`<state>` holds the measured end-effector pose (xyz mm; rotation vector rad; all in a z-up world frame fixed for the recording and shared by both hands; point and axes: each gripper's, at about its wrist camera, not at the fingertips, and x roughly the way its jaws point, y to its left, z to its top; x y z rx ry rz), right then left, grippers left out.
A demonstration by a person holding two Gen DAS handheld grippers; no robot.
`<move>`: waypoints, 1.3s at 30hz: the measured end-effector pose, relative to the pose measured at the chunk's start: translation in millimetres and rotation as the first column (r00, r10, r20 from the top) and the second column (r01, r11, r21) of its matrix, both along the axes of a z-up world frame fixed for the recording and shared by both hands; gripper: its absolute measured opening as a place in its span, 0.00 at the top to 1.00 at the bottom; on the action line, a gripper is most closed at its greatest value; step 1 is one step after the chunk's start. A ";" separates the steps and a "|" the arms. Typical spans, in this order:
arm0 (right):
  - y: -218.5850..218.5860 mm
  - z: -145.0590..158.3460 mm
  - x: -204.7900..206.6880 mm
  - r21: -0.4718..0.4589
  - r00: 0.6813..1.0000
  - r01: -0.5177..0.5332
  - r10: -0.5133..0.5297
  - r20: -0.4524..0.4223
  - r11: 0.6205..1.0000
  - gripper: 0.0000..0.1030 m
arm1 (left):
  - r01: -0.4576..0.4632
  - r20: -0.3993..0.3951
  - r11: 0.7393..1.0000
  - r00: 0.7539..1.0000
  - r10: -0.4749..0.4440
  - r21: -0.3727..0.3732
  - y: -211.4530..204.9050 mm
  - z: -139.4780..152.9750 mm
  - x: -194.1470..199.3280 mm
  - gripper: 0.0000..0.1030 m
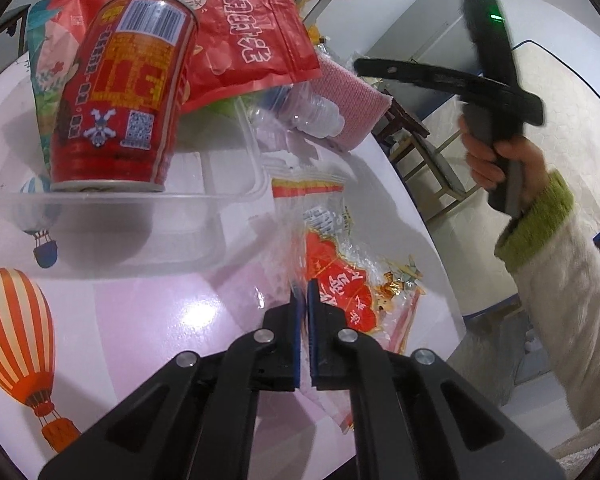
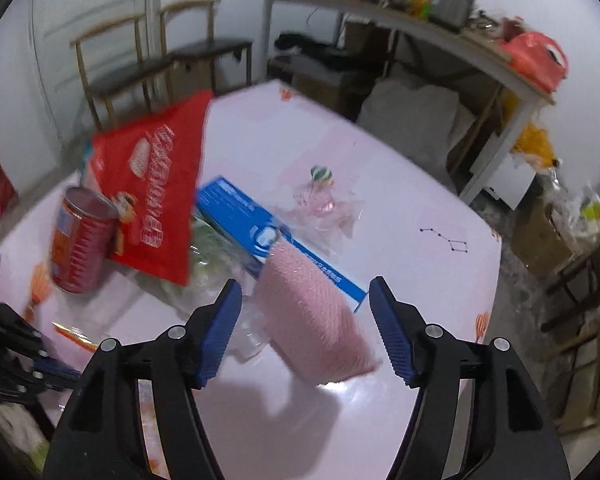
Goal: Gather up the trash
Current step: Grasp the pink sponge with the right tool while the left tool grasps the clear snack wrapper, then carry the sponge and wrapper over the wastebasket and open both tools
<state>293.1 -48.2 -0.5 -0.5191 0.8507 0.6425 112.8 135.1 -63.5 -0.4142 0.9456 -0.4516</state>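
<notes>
A: Worktop point(image 1: 148, 304), pale pink with balloon prints, carries all the trash in both views. Which step is in hand?

B: The pick-up of a single piece, as I judge it. On the worktop stands a clear plastic container point(image 1: 236, 196); a red can point(image 1: 120, 92) rests tilted at its far rim, and a red snack bag point(image 1: 252, 28) leans behind the can.

A: And the smaller items?

B: A pink sponge point(image 2: 312, 320) lies near the worktop edge, partly over a blue carton point(image 2: 244, 212); a crushed clear bottle point(image 1: 308, 112) lies between sponge and container. Nearest me is a clear printed wrapper point(image 1: 340, 264), flat on the worktop just beside the container.

A: State of each tool?

B: My left tool point(image 1: 303, 300) is narrowed to a thin slit with the wrapper's edge in it; I take that as a pinch on the wrapper, though the film is hard to trace. My right tool point(image 2: 306, 320) is spread wide above the sponge, which sits between its fingers point(image 2: 220, 332), untouched.

A: What does the next move call for?

B: Likely a lift of the wrapper toward the container, held firmly, since thin film slips. The right tool would need to descend and close squarely across the sponge.
</notes>
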 end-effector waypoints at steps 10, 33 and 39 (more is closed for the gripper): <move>4.8 -21.7 9.4 -0.082 0.999 -0.004 0.000 -0.043 0.997 0.57 | 0.009 0.003 1.000 1.000 -0.009 -0.003 1.1 0.3 1.7 0.98; -72.8 8.5 -86.3 0.043 0.950 0.297 -0.299 0.083 0.954 0.73 | 0.018 0.021 1.000 1.000 -0.018 0.000 -18.3 8.9 -6.7 0.99; -106.3 16.7 -120.1 0.135 0.917 0.377 -0.390 0.084 0.916 0.73 | 0.023 0.054 1.000 0.998 -0.024 0.014 -26.5 22.5 -10.0 1.00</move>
